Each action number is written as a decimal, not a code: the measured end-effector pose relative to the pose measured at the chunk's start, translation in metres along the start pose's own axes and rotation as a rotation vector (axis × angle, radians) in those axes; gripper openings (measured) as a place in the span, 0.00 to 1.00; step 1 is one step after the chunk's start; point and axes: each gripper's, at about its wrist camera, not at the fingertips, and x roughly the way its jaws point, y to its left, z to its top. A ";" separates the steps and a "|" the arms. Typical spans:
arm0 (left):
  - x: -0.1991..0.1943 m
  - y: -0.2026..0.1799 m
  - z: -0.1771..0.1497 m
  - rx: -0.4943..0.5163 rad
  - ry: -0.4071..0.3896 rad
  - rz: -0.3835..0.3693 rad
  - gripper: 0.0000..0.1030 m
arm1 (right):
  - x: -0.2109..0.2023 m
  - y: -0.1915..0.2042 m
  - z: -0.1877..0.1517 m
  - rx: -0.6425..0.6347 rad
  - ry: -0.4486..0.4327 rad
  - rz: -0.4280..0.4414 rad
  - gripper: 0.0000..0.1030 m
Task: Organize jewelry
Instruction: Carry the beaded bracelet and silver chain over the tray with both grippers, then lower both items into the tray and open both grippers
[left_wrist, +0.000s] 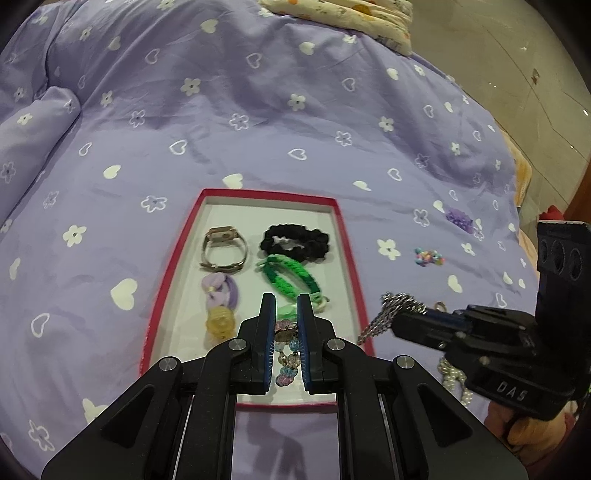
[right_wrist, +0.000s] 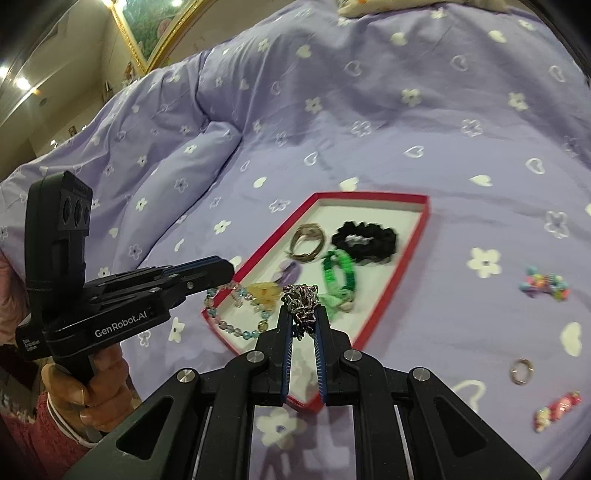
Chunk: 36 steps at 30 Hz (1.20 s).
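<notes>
Left gripper (left_wrist: 282, 306) clamped on bead bracelet (right_wrist: 236, 310), hanging over red box (right_wrist: 373, 312) near-left corner: lower till beads pool on bare floor, then release. Right gripper (right_wrist: 301, 314) clamped on steel chain (right_wrist: 301, 299) above near-right edge: bring inboard, clear of green braid (right_wrist: 338, 275), w/o snagging.

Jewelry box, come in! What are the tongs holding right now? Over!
Left tongs shut on beaded bracelet, over red box. Right tongs shut on silver chain, at box's edge. Nothing in the way.
</notes>
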 end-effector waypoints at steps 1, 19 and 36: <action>0.002 0.004 -0.001 -0.007 0.005 0.004 0.10 | 0.007 0.002 0.000 -0.002 0.012 0.007 0.10; 0.049 0.064 -0.032 -0.110 0.119 0.081 0.10 | 0.079 0.004 -0.015 -0.021 0.188 -0.019 0.10; 0.060 0.071 -0.040 -0.125 0.156 0.093 0.10 | 0.093 0.009 -0.015 -0.064 0.244 -0.045 0.15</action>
